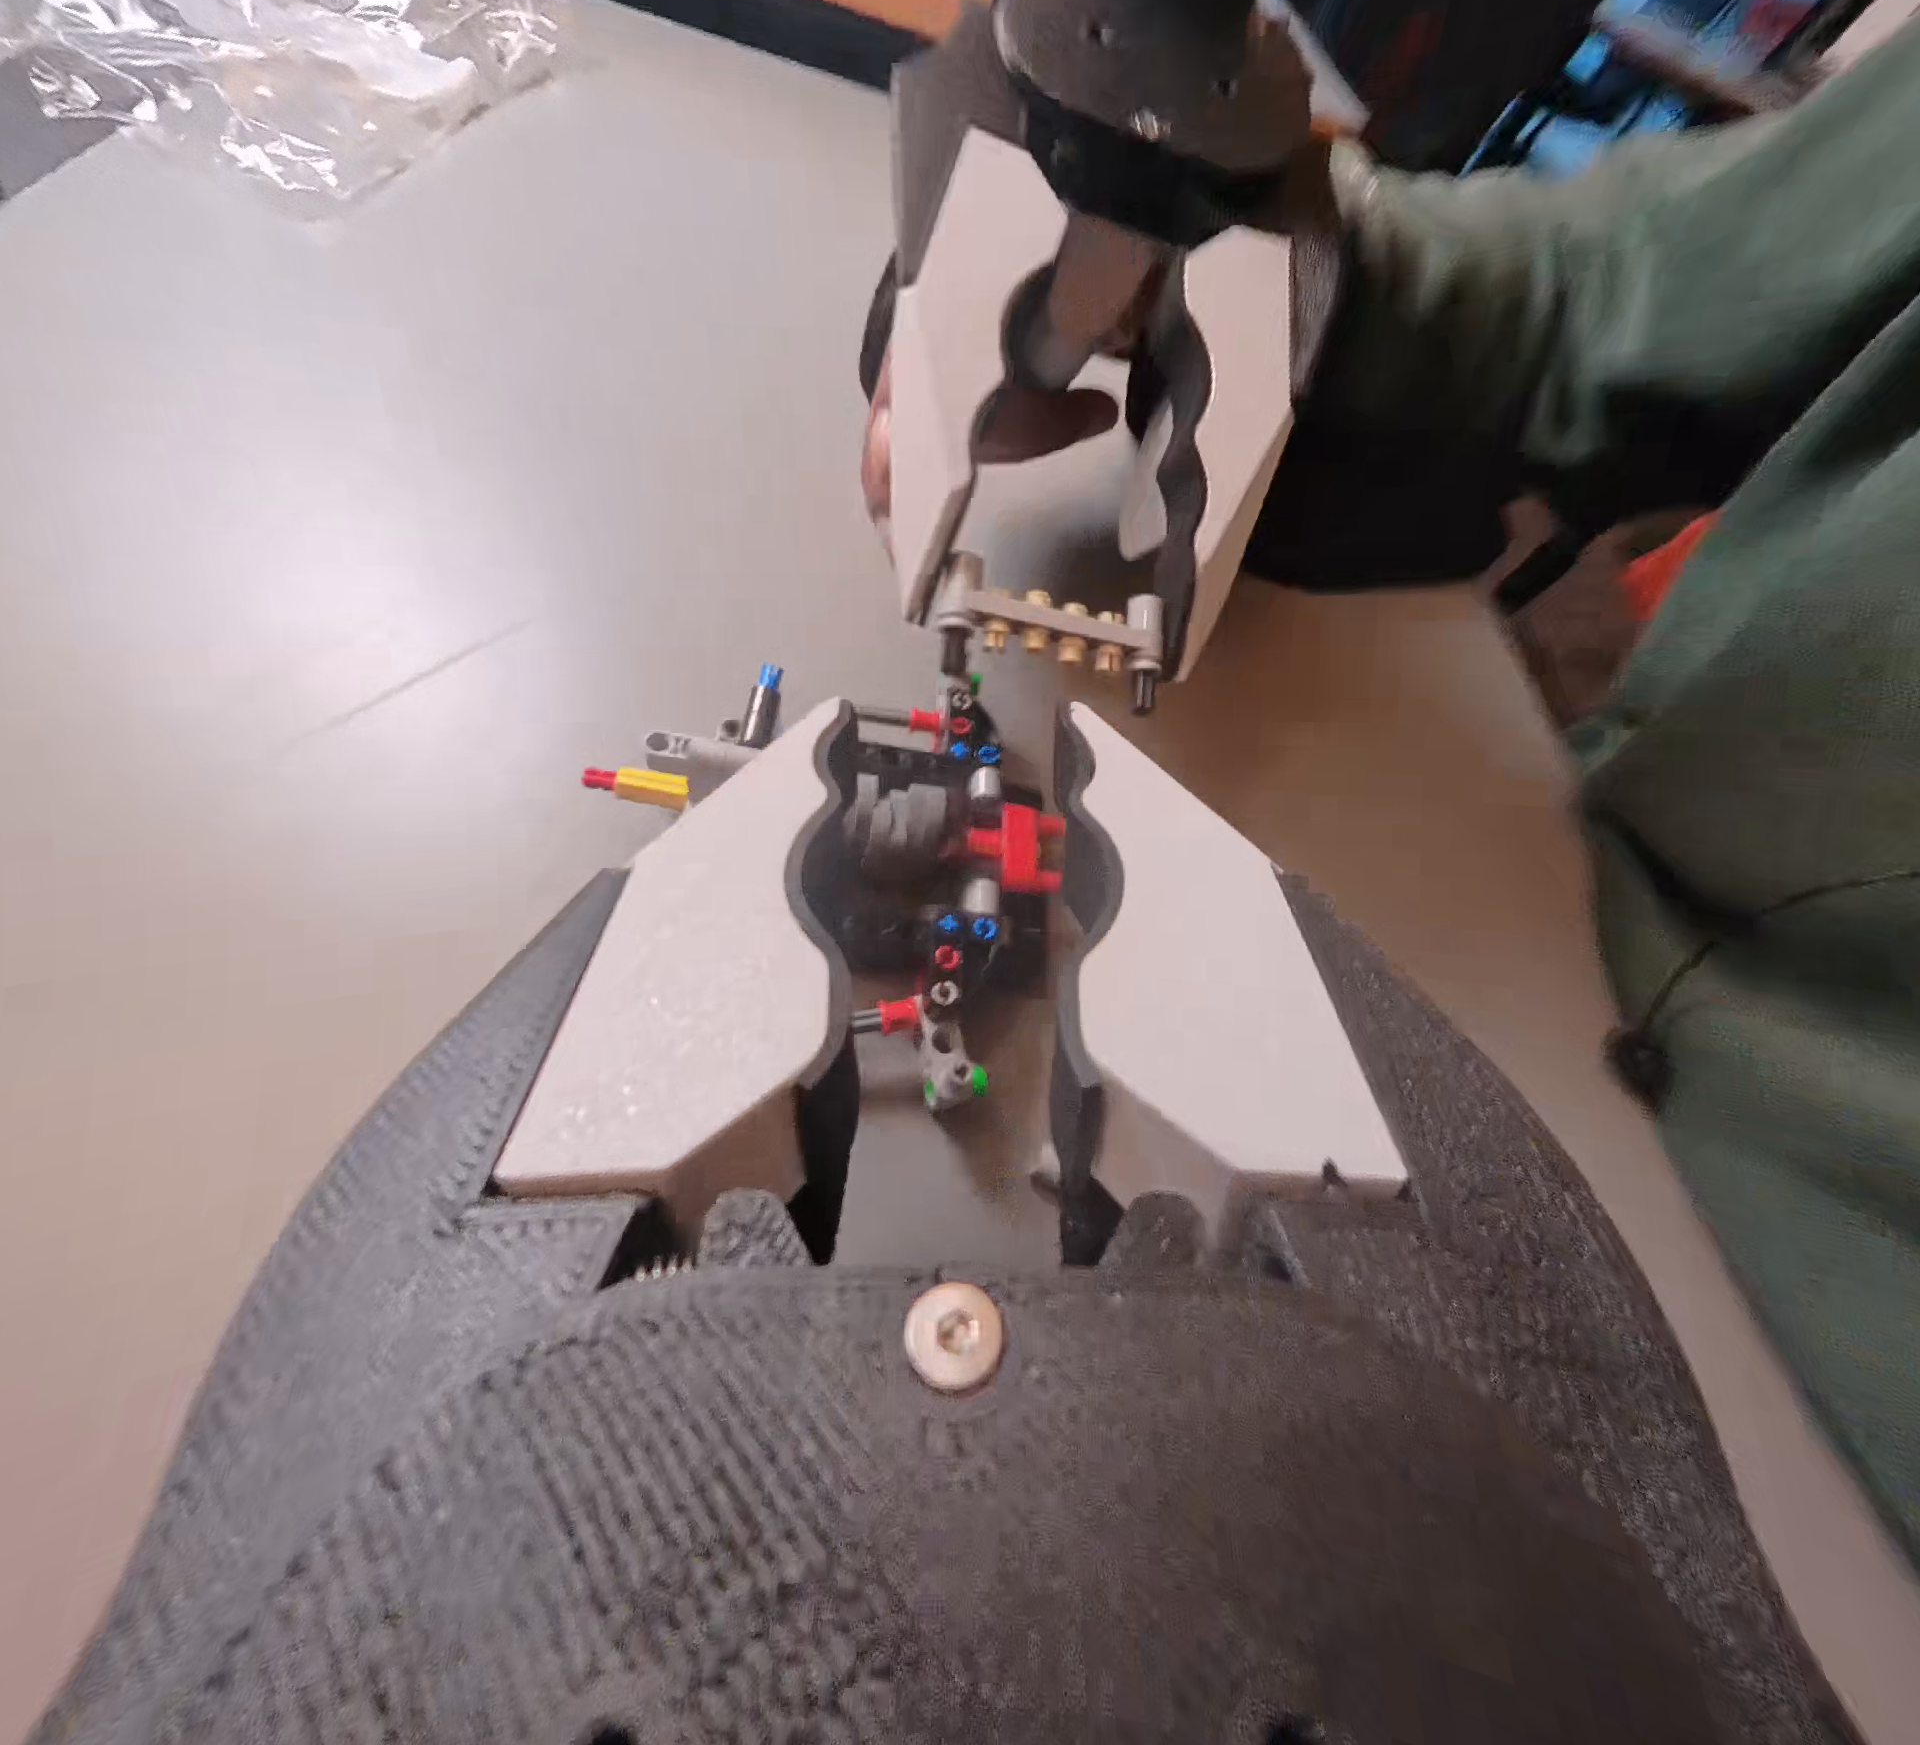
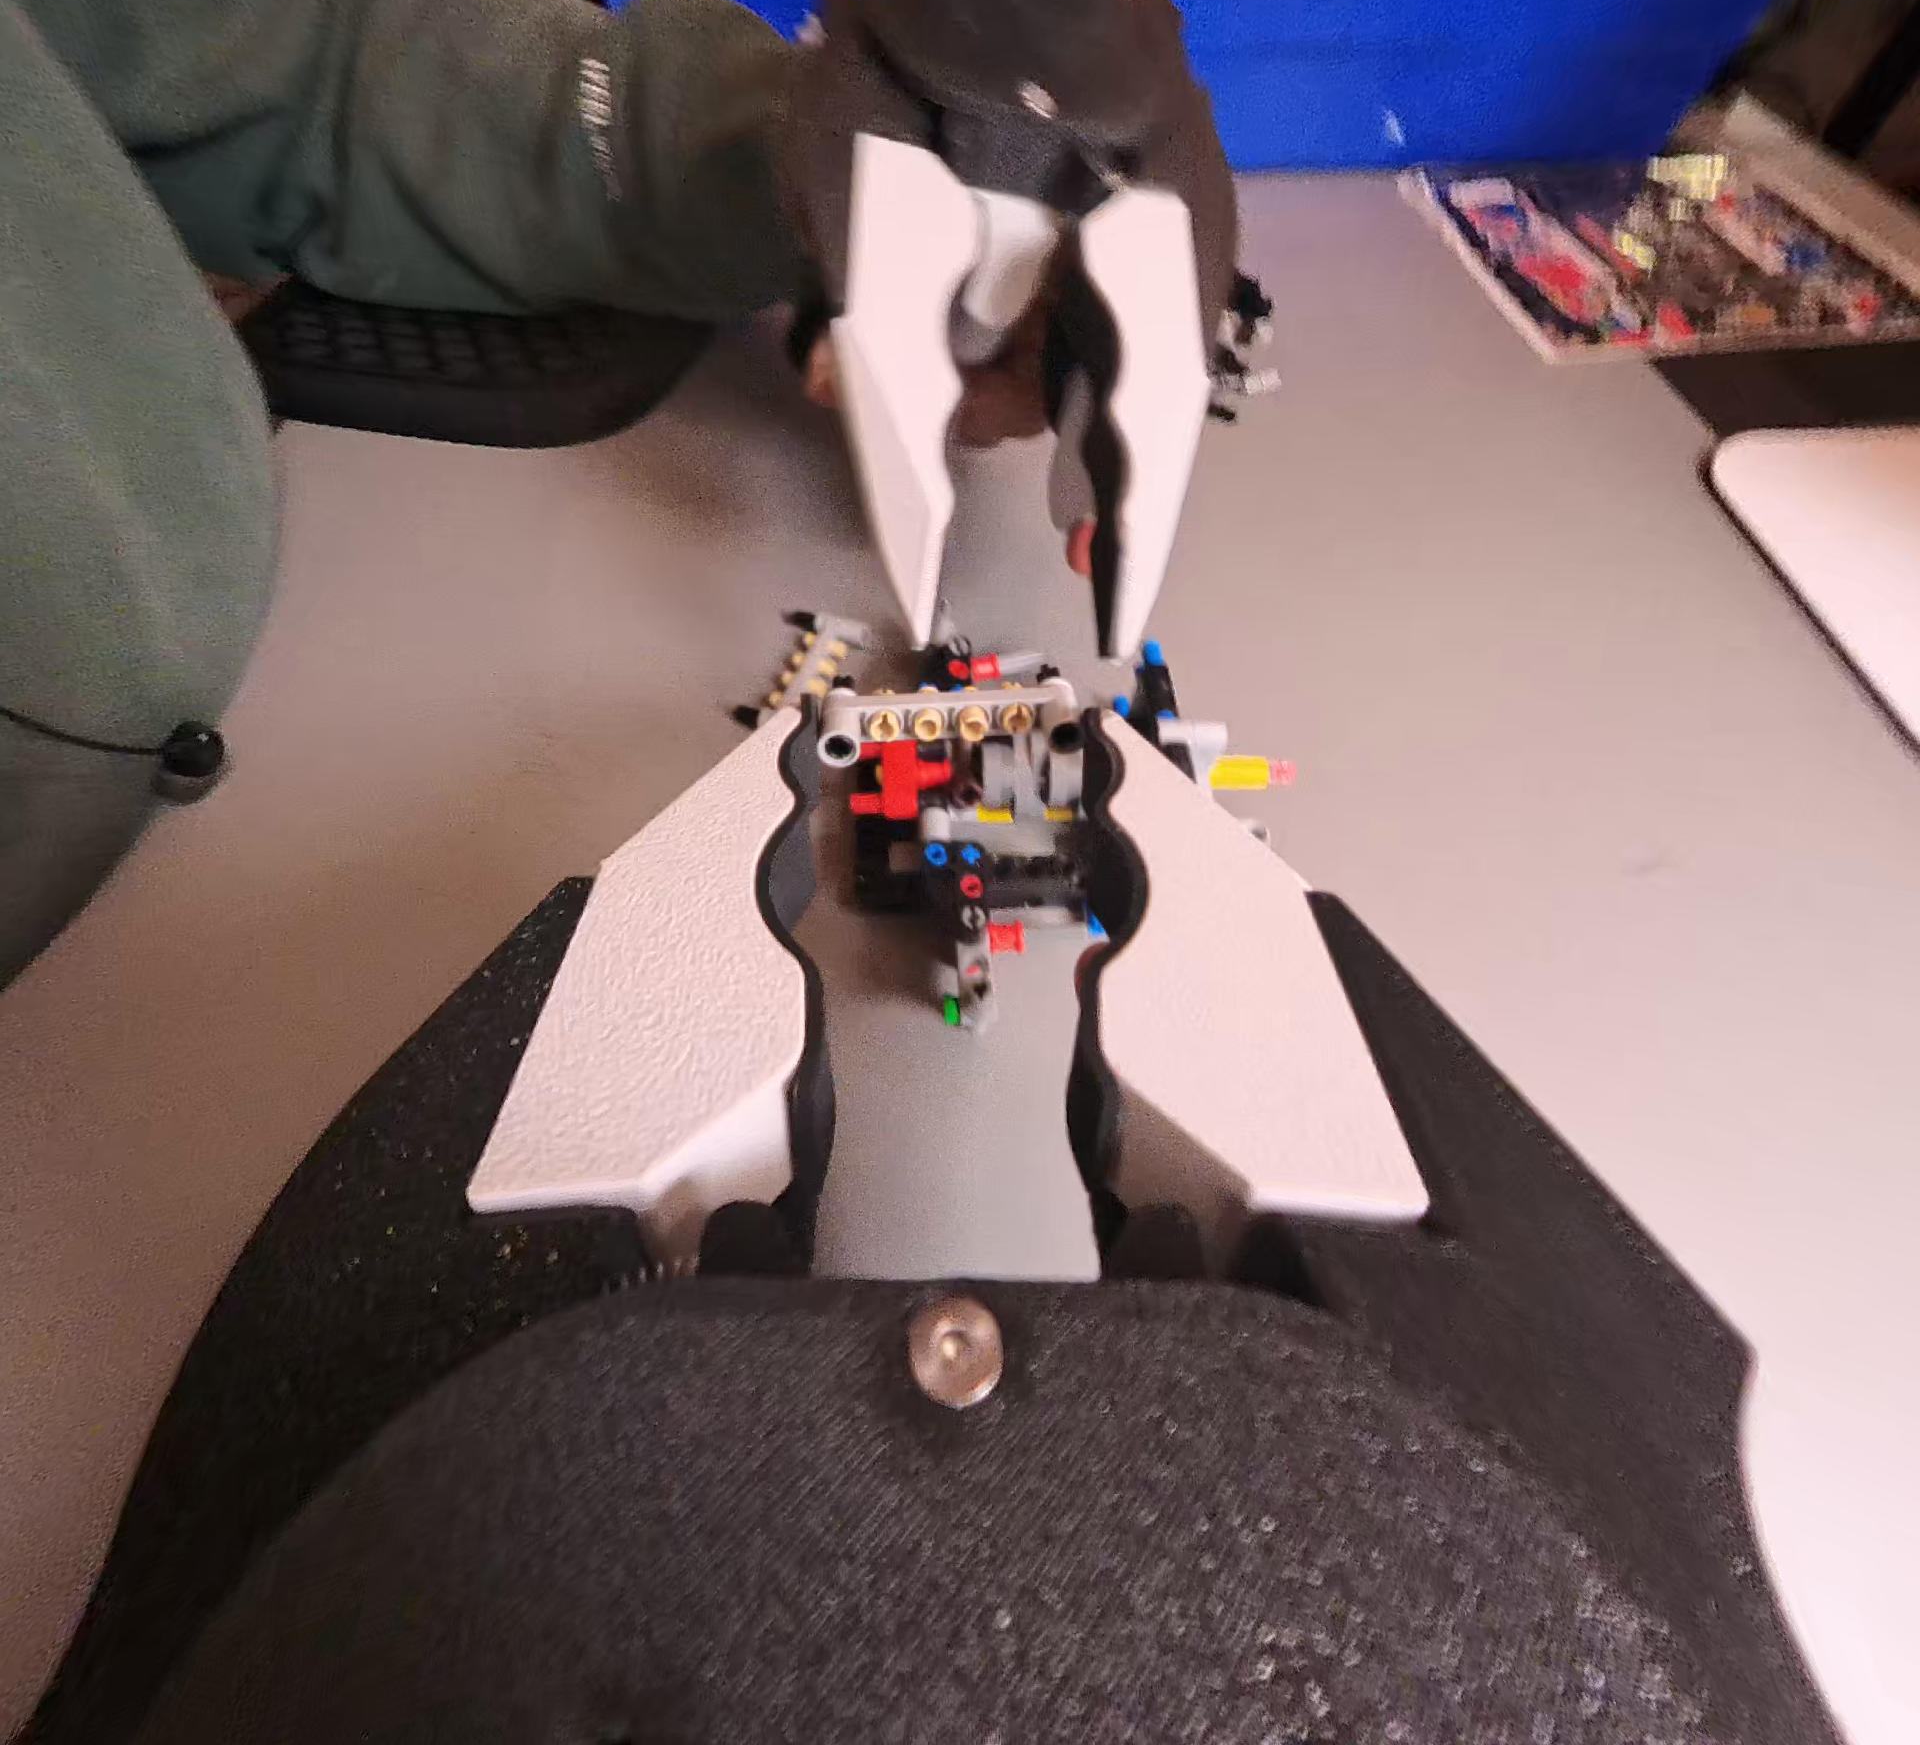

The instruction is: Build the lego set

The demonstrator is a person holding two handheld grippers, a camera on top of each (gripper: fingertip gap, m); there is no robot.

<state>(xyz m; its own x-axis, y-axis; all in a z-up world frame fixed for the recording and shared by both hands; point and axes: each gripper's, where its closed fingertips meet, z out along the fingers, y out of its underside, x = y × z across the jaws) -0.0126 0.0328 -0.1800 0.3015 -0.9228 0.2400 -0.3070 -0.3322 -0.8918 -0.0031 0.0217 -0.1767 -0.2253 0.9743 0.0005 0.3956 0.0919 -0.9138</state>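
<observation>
A small lego assembly of black, grey and red parts lies on the grey table. A side arm with a yellow and a blue pin sticks out of it. My left gripper is open, with its jaws apart over the assembly and nothing in them. My right gripper is shut on a grey beam with tan pins, held just above the assembly. In the left wrist view the right gripper faces me with the beam across its tips. A second grey beam with tan pins lies beside the assembly.
Crumpled clear plastic bags lie at the far left. A blue bin stands behind a tray of loose pieces. A black keyboard lies under a green sleeve. A white object lies at the right edge. Both grippers' tips are close together, under 4 cm apart.
</observation>
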